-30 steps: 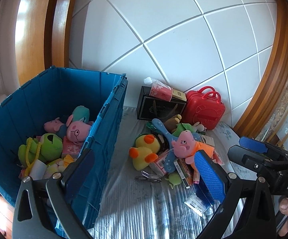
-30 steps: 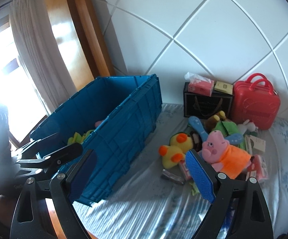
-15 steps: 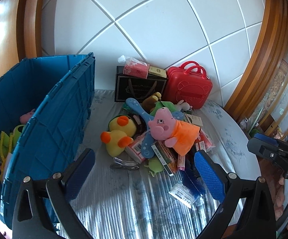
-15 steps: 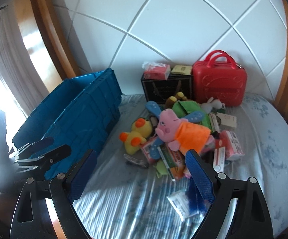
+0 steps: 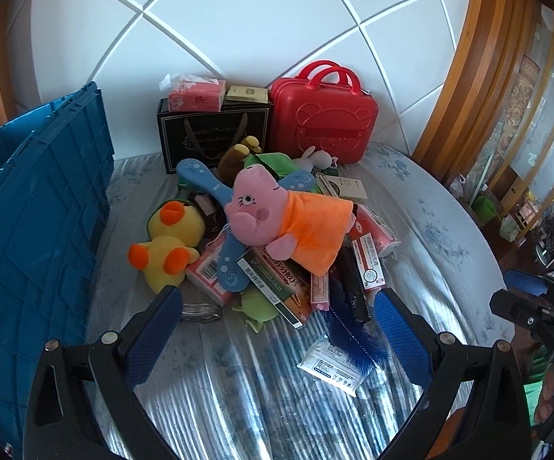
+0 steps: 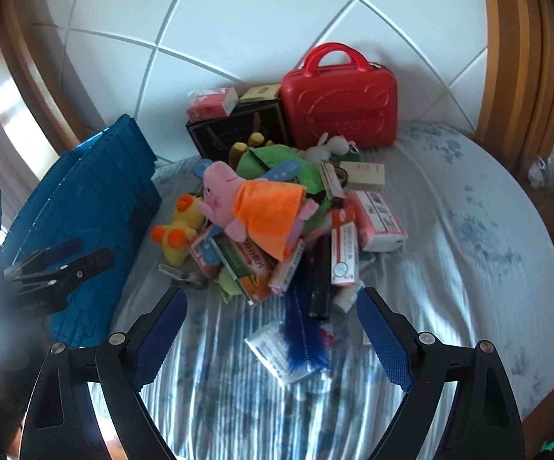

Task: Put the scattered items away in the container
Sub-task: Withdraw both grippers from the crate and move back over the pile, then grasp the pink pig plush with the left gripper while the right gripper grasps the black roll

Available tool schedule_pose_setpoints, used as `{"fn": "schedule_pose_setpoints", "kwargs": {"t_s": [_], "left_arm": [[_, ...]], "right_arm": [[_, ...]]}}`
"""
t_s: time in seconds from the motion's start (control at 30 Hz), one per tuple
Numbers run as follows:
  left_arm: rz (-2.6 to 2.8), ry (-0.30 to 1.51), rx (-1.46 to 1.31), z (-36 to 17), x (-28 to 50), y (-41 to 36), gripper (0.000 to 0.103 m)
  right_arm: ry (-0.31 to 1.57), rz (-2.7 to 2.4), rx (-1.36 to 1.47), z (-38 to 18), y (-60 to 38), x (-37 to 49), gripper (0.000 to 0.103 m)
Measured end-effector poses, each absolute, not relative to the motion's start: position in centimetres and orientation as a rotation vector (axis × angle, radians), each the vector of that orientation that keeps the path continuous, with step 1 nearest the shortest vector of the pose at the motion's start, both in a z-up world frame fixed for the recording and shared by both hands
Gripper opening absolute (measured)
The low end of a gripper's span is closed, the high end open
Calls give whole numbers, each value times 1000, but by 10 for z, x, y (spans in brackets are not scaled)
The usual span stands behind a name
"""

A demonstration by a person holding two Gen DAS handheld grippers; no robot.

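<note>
Both grippers — left (image 5: 277, 329) and right (image 6: 273, 337) — stand wide and hold nothing, hovering over the near edge of the pile (image 5: 277, 237). The pig (image 5: 277, 218) tops it, with the duck (image 5: 169, 245) at its left, just beside the blue crate (image 5: 35, 211).

Bare bedsheet (image 5: 238, 402) lies before you, open for passage up to the toy pile (image 5: 277, 237). The blue crate (image 5: 39, 237) walls your left; the red case (image 5: 323, 122) and black box (image 5: 211, 134) block the rear.
</note>
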State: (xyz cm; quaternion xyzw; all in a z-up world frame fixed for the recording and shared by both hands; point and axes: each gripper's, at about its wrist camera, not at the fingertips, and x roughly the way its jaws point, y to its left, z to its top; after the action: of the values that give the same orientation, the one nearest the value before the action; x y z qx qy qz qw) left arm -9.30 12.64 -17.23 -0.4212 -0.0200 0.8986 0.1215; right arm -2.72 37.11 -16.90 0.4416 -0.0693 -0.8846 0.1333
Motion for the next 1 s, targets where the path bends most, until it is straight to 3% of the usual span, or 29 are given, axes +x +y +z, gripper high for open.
{"fn": "schedule_pose_setpoints", "kwargs": {"t_s": [0.53,0.77,1.0], "left_arm": [[2534,301,-1174,-222,-187,180,102],[2400,683,-1080,-253,-231,217,102],[2036,1286,-864,-299,-230,259,101]], "right_arm": [[-193,-2460,1523,-292,391,-56,91],[-236,-2418,1586,-315,392,-66,91],[-300,-2425,1635,-327,405,-71,91]]}}
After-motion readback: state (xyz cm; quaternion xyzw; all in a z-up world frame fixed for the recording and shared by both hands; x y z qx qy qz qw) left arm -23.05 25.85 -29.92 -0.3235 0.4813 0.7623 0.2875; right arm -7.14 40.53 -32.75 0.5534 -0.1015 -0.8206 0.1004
